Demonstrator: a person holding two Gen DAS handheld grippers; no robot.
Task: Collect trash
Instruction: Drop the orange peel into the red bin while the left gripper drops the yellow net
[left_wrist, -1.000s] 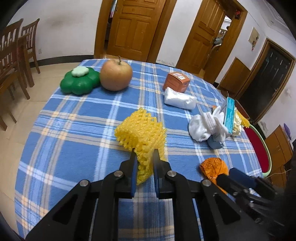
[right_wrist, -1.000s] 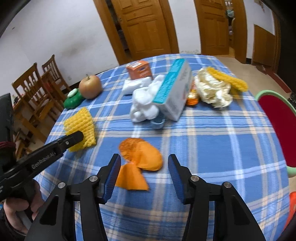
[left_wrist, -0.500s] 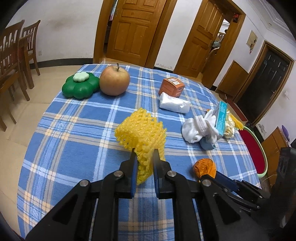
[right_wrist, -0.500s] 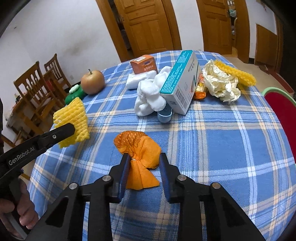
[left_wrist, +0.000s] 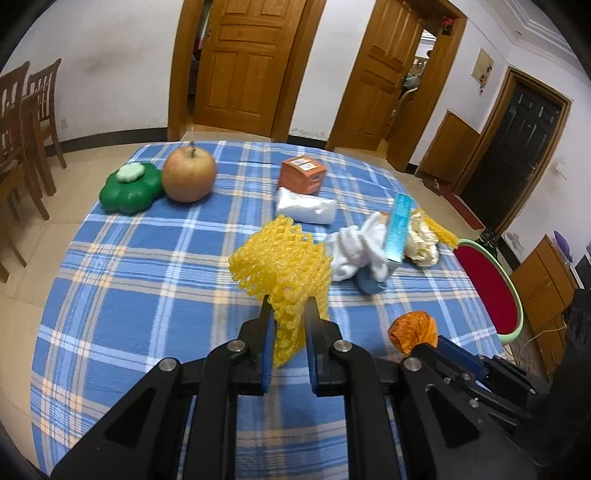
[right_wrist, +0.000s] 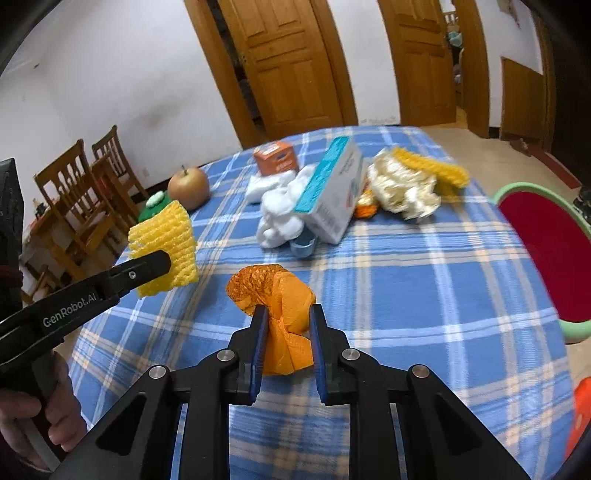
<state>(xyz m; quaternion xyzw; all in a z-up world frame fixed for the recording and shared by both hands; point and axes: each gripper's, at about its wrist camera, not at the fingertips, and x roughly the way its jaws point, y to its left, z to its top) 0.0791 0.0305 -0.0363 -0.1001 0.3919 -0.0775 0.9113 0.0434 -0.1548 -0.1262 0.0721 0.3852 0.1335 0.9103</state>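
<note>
My left gripper (left_wrist: 287, 314) is shut on a yellow foam fruit net (left_wrist: 284, 264) and holds it above the blue checked tablecloth (left_wrist: 140, 266). The net also shows in the right wrist view (right_wrist: 164, 236), pinched by the left gripper's black finger. My right gripper (right_wrist: 286, 319) is shut on a crumpled orange wrapper (right_wrist: 275, 295), lifted off the cloth; the wrapper also shows in the left wrist view (left_wrist: 413, 328). More trash lies beyond: white crumpled tissue (right_wrist: 279, 210), a teal and white box (right_wrist: 332, 192), crumpled cream paper (right_wrist: 402, 188), a second yellow net (right_wrist: 436, 170).
An apple (left_wrist: 189, 173), a green clover-shaped container (left_wrist: 131, 186), an orange box (left_wrist: 302, 174) and a white tissue pack (left_wrist: 304, 206) sit at the far side. A red stool with green rim (right_wrist: 546, 236) stands to the right of the table. Wooden chairs (right_wrist: 85, 192) stand left.
My right gripper closed on the orange wrapper and lifted it off the cloth. My left gripper raised the yellow net higher.
</note>
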